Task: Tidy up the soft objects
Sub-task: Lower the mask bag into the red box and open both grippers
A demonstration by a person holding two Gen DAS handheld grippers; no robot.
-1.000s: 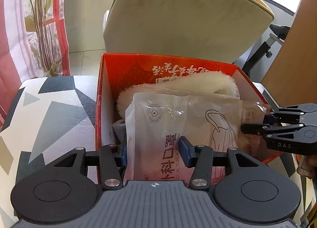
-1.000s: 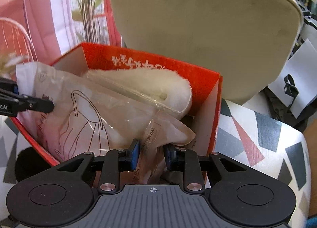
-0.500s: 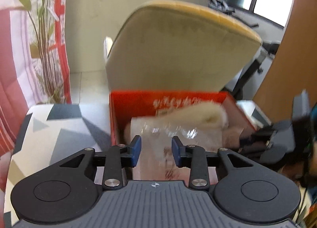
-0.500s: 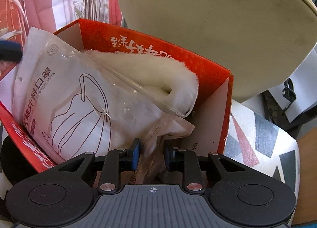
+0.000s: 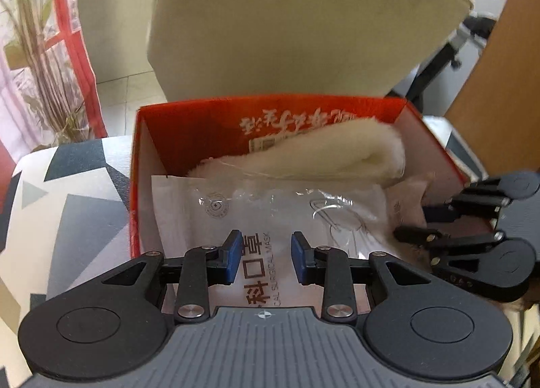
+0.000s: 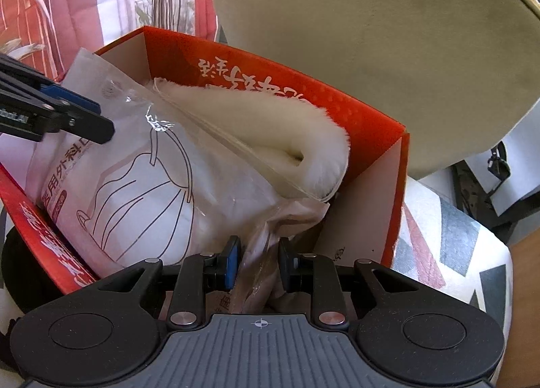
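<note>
At twelve o'clock a broad padded chair back [image 5: 303, 17], matte beige suede-like cloth with a yellow edge, fills the top of both views. Under me lies a cushioned surface [image 5: 67, 202] printed with grey, black and tan triangles on white; at ten o'clock hang red-and-white curtains [image 5: 72, 33] beside a thin reedy plant [image 5: 44, 60]. The red cardboard box [image 5: 189, 121], glossy with white lettering inside its far wall, sits open at centre. In it a fluffy cream fleece roll [image 5: 354, 155] lies toward the back, and in front the crinkly clear-and-white mask packet [image 5: 270, 212], slick plastic with a line-drawn mask. My left gripper [image 5: 266, 261] hovers over the packet's near edge, jaws apart and empty. My right gripper [image 6: 258, 261], at three o'clock, is clamped on the packet's bunched right end.
</note>
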